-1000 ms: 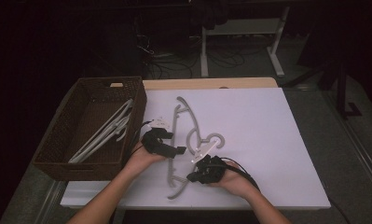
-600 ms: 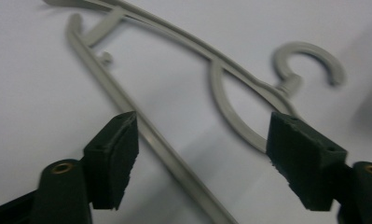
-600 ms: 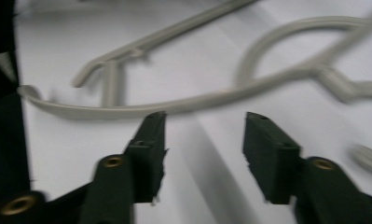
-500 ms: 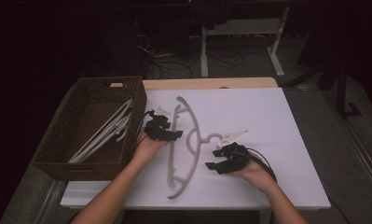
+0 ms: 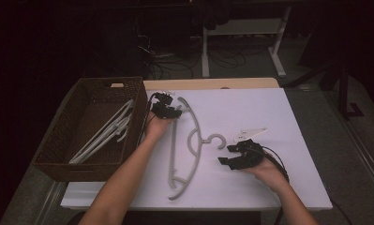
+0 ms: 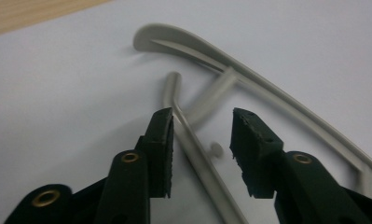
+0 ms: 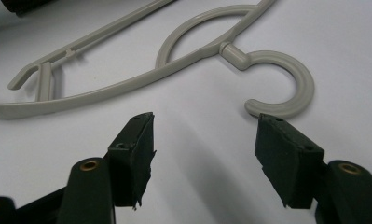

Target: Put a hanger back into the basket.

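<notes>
Jaws of the left gripper point(image 6: 200, 144) stand spread astride the thin bar of the grey hanger point(image 5: 192, 140), not pinching it; those of the right gripper point(image 7: 204, 154) are spread wide, the hanger's hook just beyond their tips. Left of the left jaws, the wicker basket point(image 5: 51, 157) holds several white hangers point(image 5: 105, 133). Both forearms reach forward over the white table point(image 5: 269, 110).

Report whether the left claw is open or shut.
Open. The left claw has its jaws apart, straddling the grey hanger bar without clamping it.
</notes>
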Demonstrator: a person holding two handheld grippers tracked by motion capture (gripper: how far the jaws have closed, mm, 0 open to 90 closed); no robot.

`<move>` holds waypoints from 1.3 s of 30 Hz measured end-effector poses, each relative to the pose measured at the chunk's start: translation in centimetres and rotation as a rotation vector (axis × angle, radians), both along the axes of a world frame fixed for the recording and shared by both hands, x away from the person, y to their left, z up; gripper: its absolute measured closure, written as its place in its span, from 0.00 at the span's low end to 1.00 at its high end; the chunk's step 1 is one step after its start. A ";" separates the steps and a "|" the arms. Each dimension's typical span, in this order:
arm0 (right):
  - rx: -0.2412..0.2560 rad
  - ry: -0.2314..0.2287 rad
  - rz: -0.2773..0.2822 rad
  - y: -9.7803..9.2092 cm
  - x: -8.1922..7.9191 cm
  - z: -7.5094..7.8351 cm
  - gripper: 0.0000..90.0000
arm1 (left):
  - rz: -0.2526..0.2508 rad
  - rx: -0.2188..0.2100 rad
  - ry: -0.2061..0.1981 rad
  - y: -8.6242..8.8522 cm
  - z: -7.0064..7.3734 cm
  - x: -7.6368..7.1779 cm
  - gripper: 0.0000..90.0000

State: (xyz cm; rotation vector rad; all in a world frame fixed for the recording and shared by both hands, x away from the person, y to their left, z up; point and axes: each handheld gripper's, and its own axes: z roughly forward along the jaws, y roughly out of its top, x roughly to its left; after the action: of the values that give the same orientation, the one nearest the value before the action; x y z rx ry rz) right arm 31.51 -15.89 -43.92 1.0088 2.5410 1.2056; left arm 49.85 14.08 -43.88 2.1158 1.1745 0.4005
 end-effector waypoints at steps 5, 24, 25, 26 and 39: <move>0.001 -0.001 -0.001 -0.1 0.0 0.0 0.41 | 0.010 0.039 0.020 -0.4 -0.5 1.4 0.72; 0.007 -0.016 -0.014 -0.2 0.0 0.3 0.41 | -0.089 0.030 0.043 -3.8 -1.1 1.9 0.84; 0.007 -0.017 -0.015 -0.3 -0.1 0.4 0.41 | -0.121 0.025 0.044 -5.1 -1.0 1.9 0.85; 0.007 -0.017 -0.015 -0.3 -0.1 0.4 0.41 | -0.121 0.025 0.044 -5.1 -1.0 1.9 0.85; 0.016 -0.029 -0.028 -0.8 -0.2 0.7 0.41 | -0.243 0.035 0.032 -12.3 -0.9 1.6 0.85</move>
State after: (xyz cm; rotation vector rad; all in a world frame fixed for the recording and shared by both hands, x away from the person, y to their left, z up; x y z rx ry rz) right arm 31.31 -16.66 -43.21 1.0188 2.4908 1.2267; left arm 51.44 1.80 -44.75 2.2695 0.9188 0.2793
